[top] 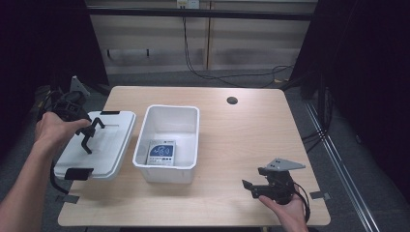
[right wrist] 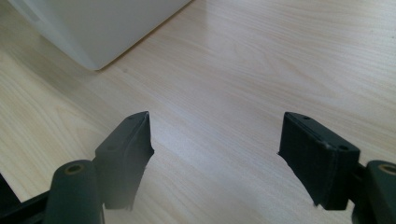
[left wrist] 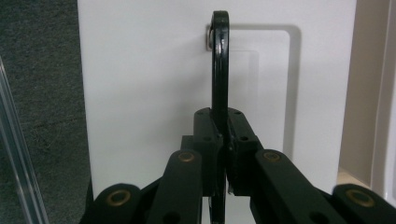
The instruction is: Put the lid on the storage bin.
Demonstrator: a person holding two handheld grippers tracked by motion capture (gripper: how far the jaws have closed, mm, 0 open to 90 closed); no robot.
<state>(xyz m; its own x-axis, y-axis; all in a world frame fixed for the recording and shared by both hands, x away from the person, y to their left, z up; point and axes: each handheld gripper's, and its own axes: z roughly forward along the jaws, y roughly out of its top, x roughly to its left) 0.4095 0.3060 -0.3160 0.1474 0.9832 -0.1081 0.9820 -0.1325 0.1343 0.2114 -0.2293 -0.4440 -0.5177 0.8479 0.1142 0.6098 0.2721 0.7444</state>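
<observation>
On the pale wooden table (top: 232, 140) the open white bin (top: 169, 166) sits mid-table. My left gripper (left wrist: 223, 154) pinches the black handle (left wrist: 219, 70) of the white lid (top: 104, 145), left of the bin. I should lift level. My right gripper (right wrist: 215, 154) waits spread, right of the bin.

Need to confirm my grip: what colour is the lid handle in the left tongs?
Black, on a white lid; the handle shows best in the left gripper view.

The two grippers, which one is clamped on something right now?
The left gripper: its jaws are shut on the lid's black handle. The right gripper has open jaws over the bare table.
</observation>
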